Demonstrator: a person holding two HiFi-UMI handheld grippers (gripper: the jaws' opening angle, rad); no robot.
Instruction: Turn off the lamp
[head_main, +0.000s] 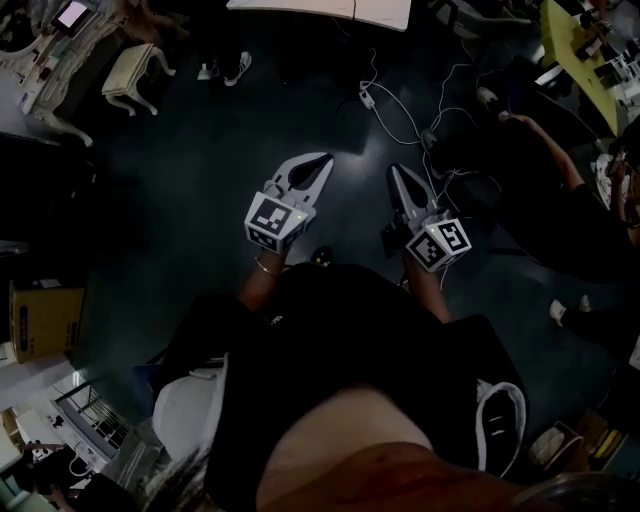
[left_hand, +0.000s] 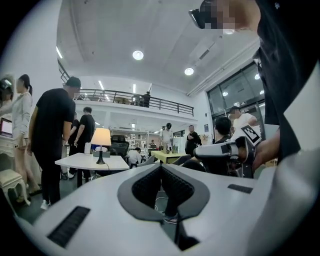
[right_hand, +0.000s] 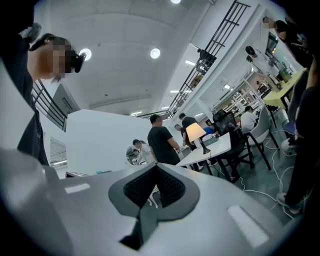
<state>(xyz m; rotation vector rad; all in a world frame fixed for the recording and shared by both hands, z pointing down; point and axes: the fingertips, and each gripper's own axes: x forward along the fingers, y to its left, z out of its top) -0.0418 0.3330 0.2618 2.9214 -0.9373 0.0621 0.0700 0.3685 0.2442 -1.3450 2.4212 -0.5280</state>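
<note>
The lamp has a pale shade and a dark stem. It glows lit on a white table, far ahead and left of centre in the left gripper view. The right gripper view has the lamp lit on the same table, well beyond my jaws. My left gripper is shut with nothing in it, and so is my right gripper. In the dim head view the left gripper and right gripper are side by side over the dark floor. The table's edge lies at the top.
Several people stand by the lamp table, the nearest a person in black. White cables trail across the floor ahead. A seated person is at the right, white furniture at the top left, chairs beside the table.
</note>
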